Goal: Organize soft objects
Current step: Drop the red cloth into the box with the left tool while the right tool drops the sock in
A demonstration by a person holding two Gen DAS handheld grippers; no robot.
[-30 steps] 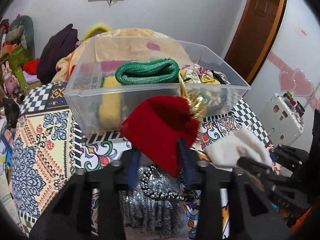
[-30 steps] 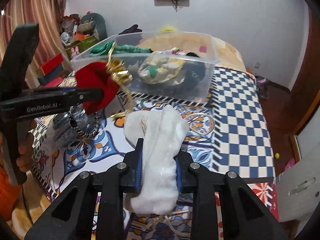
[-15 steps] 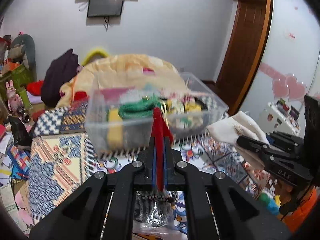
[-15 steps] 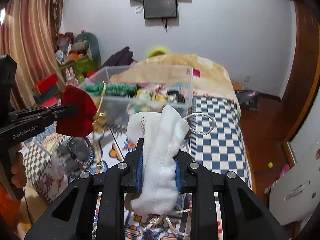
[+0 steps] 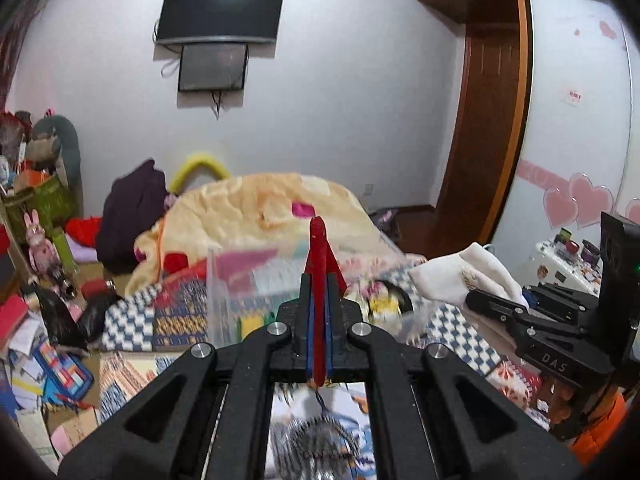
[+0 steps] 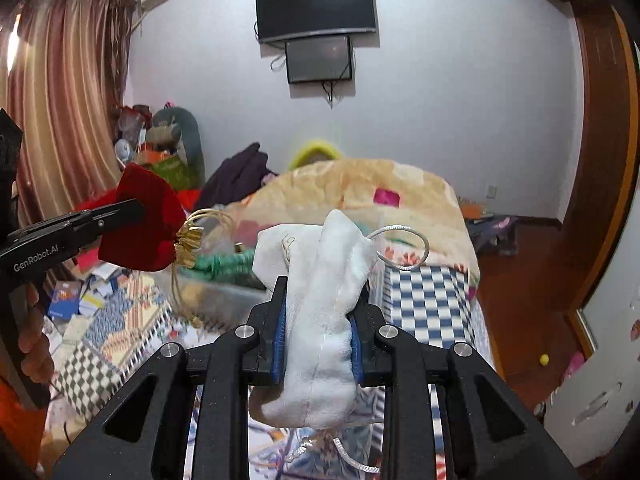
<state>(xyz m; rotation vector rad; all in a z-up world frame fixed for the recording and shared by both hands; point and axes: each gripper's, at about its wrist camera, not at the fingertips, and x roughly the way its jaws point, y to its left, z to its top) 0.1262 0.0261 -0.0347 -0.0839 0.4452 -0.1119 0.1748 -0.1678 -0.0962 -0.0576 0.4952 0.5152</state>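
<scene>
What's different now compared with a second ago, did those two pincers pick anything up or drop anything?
Nothing was picked up or dropped. Both grippers rose: the clear bin sits lower and farther in both views, with more wall showing. The left gripper stays shut on the red pouch, now seen edge-on by its own camera, and the right gripper stays shut on the white pouch.

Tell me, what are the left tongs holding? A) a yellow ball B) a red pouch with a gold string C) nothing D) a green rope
B: the left tongs are shut on the red pouch, gold string dangling; the right tongs hold the white pouch.
</scene>
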